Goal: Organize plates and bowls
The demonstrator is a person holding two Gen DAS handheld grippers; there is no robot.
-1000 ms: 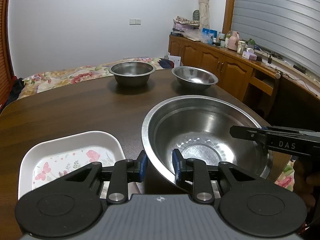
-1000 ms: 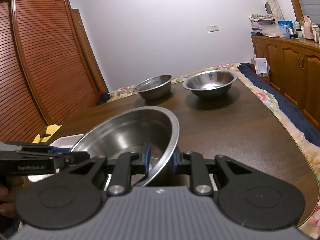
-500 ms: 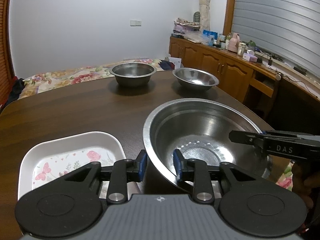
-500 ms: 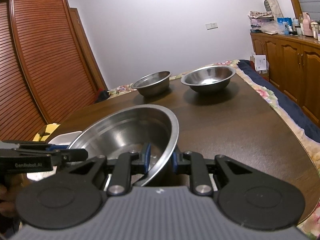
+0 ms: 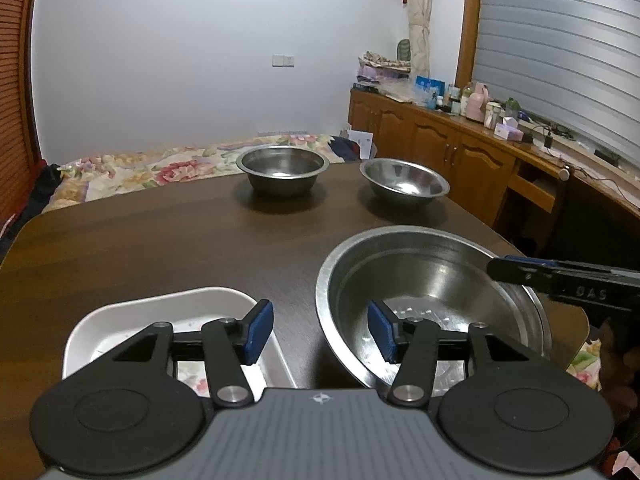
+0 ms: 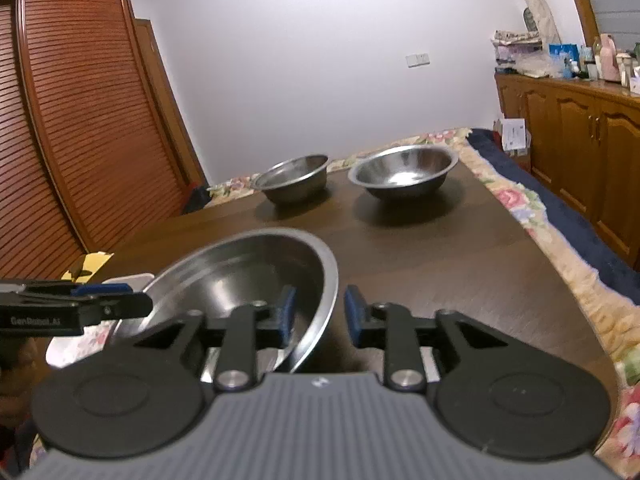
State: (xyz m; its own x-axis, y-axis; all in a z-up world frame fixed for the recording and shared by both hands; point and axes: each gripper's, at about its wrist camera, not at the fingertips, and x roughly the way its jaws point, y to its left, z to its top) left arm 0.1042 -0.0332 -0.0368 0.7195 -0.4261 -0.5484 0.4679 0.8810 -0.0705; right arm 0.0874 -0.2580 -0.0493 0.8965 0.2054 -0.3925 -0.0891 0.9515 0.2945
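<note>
A large steel bowl (image 5: 432, 280) sits on the dark wooden table (image 5: 160, 240) at the near right; it also shows in the right wrist view (image 6: 248, 268). My left gripper (image 5: 320, 332) is open, its jaws astride the bowl's left rim. My right gripper (image 6: 318, 312) is open, astride the bowl's right rim. A white floral plate (image 5: 120, 320) lies left of the bowl. Two smaller steel bowls (image 5: 282, 170) (image 5: 404, 182) stand at the far end of the table, also seen in the right wrist view (image 6: 294, 178) (image 6: 404, 170).
A wooden sideboard (image 5: 460, 152) with bottles and clutter runs along the right wall. A louvred wooden wardrobe (image 6: 80, 120) stands at the left. A floral bedspread (image 5: 140, 168) lies beyond the table's far edge.
Both grippers have opened and let go of the large bowl's rim. The bowl has come down onto the table.
</note>
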